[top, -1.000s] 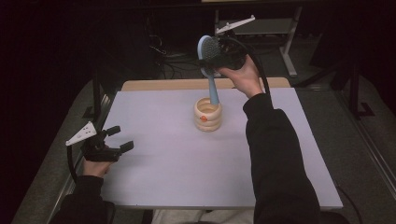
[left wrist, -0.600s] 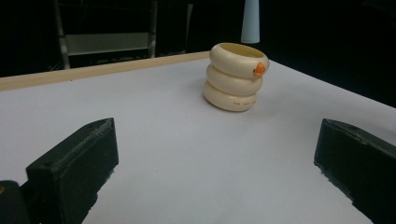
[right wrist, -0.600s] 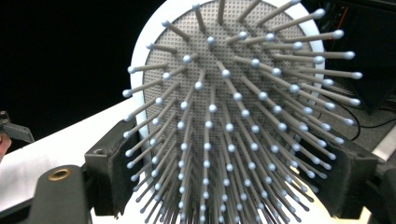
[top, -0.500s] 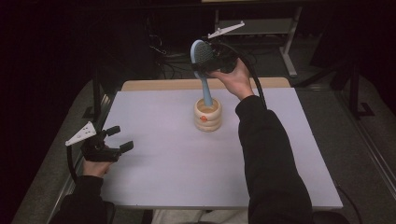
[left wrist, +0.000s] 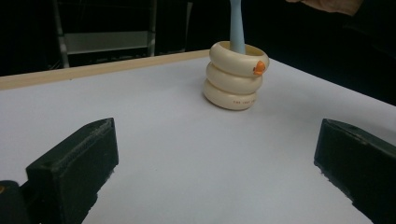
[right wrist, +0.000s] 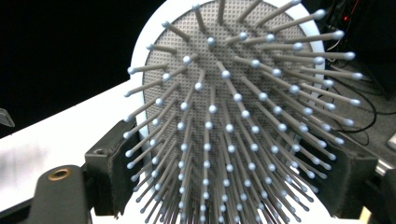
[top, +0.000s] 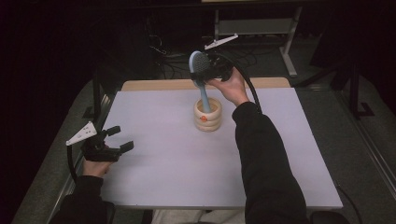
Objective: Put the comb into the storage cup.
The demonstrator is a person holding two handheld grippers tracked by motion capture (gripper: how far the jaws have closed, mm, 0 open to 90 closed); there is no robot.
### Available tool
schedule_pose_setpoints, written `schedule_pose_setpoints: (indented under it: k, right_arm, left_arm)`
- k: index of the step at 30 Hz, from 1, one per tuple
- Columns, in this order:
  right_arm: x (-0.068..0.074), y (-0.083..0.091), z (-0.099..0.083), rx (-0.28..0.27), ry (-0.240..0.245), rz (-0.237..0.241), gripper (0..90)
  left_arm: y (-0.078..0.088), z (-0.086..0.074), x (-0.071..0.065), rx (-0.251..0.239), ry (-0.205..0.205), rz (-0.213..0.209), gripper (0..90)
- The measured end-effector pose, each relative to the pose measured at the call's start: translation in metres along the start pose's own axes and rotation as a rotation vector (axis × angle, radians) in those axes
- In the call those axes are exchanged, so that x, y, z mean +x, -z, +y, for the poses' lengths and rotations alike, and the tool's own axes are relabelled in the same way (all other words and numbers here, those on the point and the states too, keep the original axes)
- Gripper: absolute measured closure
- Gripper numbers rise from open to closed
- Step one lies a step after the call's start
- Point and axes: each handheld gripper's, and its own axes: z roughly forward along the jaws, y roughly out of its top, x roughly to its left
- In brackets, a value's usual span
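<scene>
We see lots of bare white table [top: 177, 163] in front of the cream holder [top: 208, 113], so a hand can slide in there from the near side. The left gripper [top: 116, 138] rests well apart at the left edge, with nothing between its wide jaws. Above the holder the way is blocked: the blue hairbrush [top: 200, 70] stands in it, held by the right gripper [top: 212, 70]. Behind the table, dark cables and a frame probably crowd the far side.
</scene>
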Motion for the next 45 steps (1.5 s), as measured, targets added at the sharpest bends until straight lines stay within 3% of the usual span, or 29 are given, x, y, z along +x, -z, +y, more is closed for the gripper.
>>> schedule_pose_setpoints:
  k: [26,45]
  right_arm:
    - [-0.011,-0.015,-0.037,0.039,-0.053,0.018,18.8]
    - [-0.01,-0.029,-0.048,0.068,-0.067,0.027,18.8]
  left_arm:
    - [-0.002,0.0,-0.001,0.009,0.001,-0.001,0.0]
    - [-0.003,0.0,0.0,0.016,-0.004,-0.002,0.0]
